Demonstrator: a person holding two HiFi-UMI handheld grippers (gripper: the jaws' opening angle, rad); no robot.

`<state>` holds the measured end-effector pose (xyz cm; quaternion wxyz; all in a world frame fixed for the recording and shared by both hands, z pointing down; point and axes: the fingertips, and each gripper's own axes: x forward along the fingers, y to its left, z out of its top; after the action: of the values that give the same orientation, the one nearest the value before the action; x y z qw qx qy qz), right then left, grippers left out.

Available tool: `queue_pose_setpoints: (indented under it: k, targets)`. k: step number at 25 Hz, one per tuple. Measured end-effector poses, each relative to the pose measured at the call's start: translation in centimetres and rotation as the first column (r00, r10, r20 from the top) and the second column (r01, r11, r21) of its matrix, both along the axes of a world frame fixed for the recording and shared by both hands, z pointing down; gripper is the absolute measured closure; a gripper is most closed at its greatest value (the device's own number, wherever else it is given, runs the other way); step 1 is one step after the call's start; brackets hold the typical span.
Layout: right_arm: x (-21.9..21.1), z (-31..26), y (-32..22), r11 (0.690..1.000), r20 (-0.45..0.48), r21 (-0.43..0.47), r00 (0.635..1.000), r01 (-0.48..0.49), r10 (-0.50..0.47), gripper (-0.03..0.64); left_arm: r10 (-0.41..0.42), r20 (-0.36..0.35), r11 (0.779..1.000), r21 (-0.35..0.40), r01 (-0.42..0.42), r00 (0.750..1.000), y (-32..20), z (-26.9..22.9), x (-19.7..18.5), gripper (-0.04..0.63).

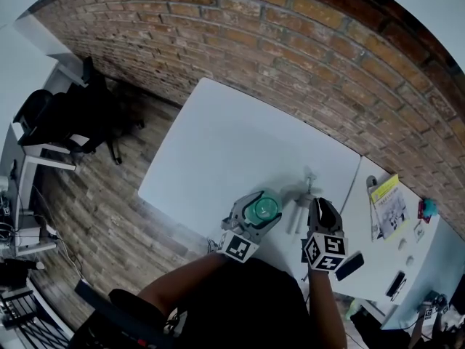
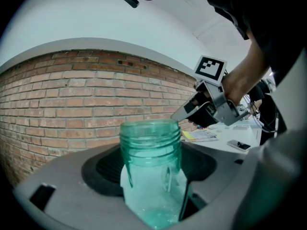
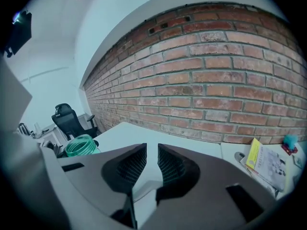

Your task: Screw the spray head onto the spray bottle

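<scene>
The translucent green plastic spray bottle [image 1: 261, 211] stands upright at lower centre of the head view, its long axis vertical and its open neck pointing up. It is clamped at the body between the fingers of the left gripper [image 1: 263, 202]. The white spray head with its thin dip tube [image 1: 304, 198] lies flat on the white table [image 1: 218, 137] just right of the bottle. Its long axis runs up and down the frame, with the bulkier end toward the brick wall [image 1: 290, 42].

Only the head view shows this spray head. The left gripper view alone shows the neck's threads. The right gripper view shows the right gripper [image 1: 317, 205] empty, its ribbed fingers [image 3: 128, 169] a narrow slit apart, and the bottle's rim at left.
</scene>
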<state>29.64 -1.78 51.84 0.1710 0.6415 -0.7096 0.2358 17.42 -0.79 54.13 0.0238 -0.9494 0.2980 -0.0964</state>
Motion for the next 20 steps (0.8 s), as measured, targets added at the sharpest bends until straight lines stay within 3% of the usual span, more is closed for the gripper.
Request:
queue_pose_setpoints:
  k: [20]
  targets:
    - [0.5,3.2,-0.7,0.997,-0.041,-0.074,0.999,-0.008,0.005,0.560,-0.010,0.010,1.000,0.004,0.010,1.000,-0.1,0.1,0.1,0.264]
